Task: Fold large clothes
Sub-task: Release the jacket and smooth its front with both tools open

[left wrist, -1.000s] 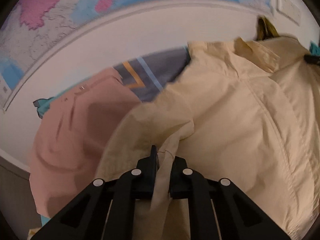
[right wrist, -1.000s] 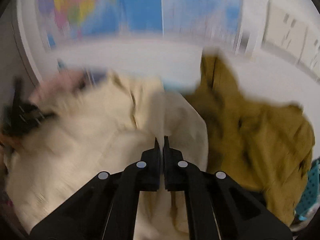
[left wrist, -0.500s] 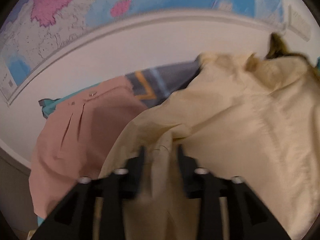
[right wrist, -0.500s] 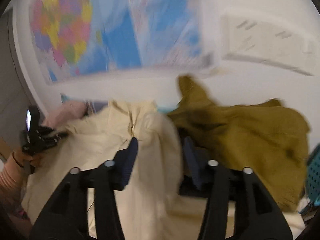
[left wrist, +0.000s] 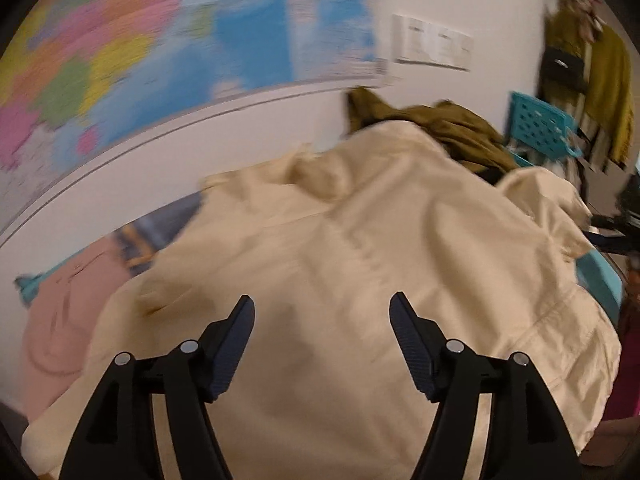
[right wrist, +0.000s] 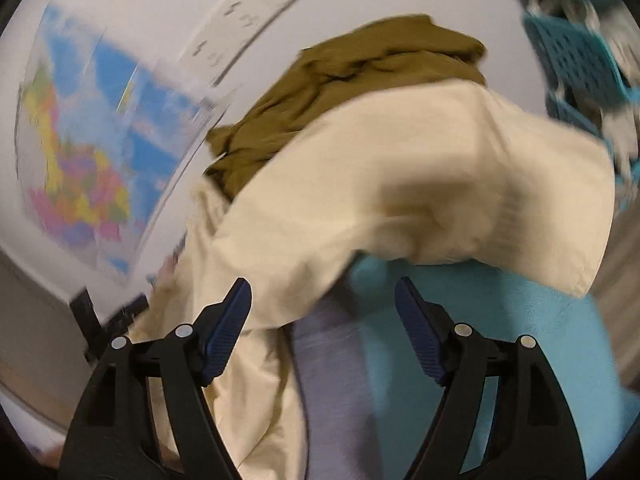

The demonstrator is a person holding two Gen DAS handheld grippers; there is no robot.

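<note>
A large cream shirt (left wrist: 360,264) lies spread over the pile of clothes, its back up. My left gripper (left wrist: 322,312) is open and empty just above the shirt's near part. In the right wrist view the same cream shirt (right wrist: 400,184) drapes over an olive garment (right wrist: 360,76), one part hanging down at the left. My right gripper (right wrist: 322,300) is open and empty, close over the shirt's edge.
An olive garment (left wrist: 448,128) lies behind the shirt. A pink garment (left wrist: 68,312) and a grey-blue striped one (left wrist: 160,228) lie at the left. A teal basket (left wrist: 540,124) stands at the right. Teal cloth (right wrist: 480,340) and grey-lilac fabric (right wrist: 336,392) lie under the right gripper. A map (left wrist: 160,40) hangs on the wall.
Both grippers were shut on the cream shirt a second ago; both have opened wide and let it go. The shirt now lies flatter. Both cameras have swung to the right.
</note>
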